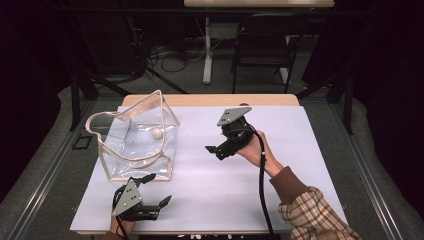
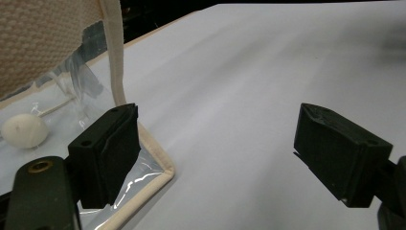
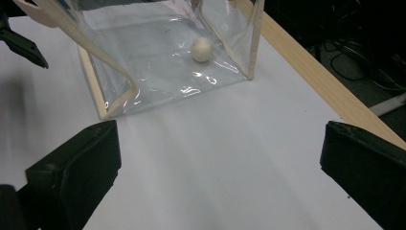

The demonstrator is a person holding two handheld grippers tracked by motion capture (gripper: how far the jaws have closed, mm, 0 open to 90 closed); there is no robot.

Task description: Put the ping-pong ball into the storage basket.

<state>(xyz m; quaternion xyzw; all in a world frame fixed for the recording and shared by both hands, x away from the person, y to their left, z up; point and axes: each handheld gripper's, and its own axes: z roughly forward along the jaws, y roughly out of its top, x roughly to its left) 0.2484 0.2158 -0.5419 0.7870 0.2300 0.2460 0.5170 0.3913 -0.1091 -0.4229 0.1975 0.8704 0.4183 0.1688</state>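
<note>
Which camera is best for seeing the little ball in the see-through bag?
The right gripper view: the ball sits whole and sharp inside the clear bag. The left gripper view shows it at its edge; the high view shows it tiny.

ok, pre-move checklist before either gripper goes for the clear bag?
1. Left gripper open: ok, jaws wide apart, nothing between them.
2. Right gripper open: ok, empty, held above the table.
3. Clear tote bag upright with its mouth open: ok.
4. White ball inside the bag: ok, resting on its bottom.
5. Left gripper at the bag's near corner: ok, one jaw beside the trim; contact cannot tell.
6. Handle strap out of the mouth: cannot tell.
</note>
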